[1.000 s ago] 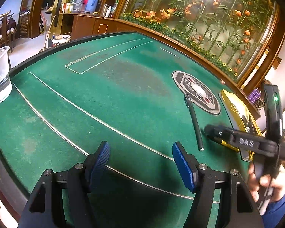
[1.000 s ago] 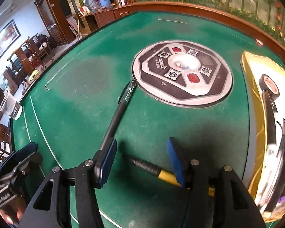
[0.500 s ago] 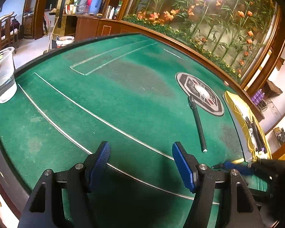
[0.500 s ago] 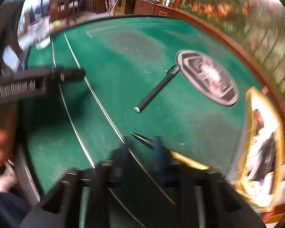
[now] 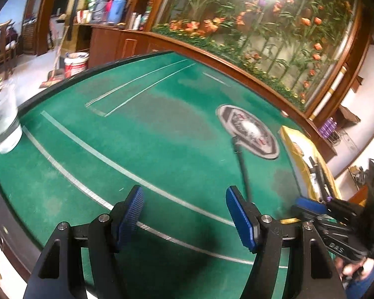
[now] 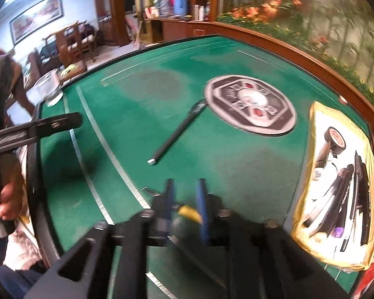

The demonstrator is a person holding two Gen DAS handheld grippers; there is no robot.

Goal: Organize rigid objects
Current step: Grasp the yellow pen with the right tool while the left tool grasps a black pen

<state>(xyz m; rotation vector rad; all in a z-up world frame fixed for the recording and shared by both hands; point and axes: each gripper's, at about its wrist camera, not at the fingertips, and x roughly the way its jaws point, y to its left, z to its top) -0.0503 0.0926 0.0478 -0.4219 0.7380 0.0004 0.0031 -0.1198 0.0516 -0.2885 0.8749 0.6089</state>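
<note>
Left wrist view: the left gripper (image 5: 184, 214) is spread wide and empty above the green table (image 5: 137, 149); a clear cup (image 5: 3, 122) of water stands at the table's left edge. Right wrist view: the right gripper (image 6: 185, 201) is opening with a yellow-handled tool (image 6: 189, 213) between its jaws; whether the pads press it cannot be told through the blur. A black pen (image 6: 178, 133) lies on the felt, and a gold tray (image 6: 316, 114) holds tape and dark pens.

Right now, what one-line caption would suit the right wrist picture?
Right gripper, jaws opening around a yellow-handled tool, above green felt table; black pen lies ahead.
</note>
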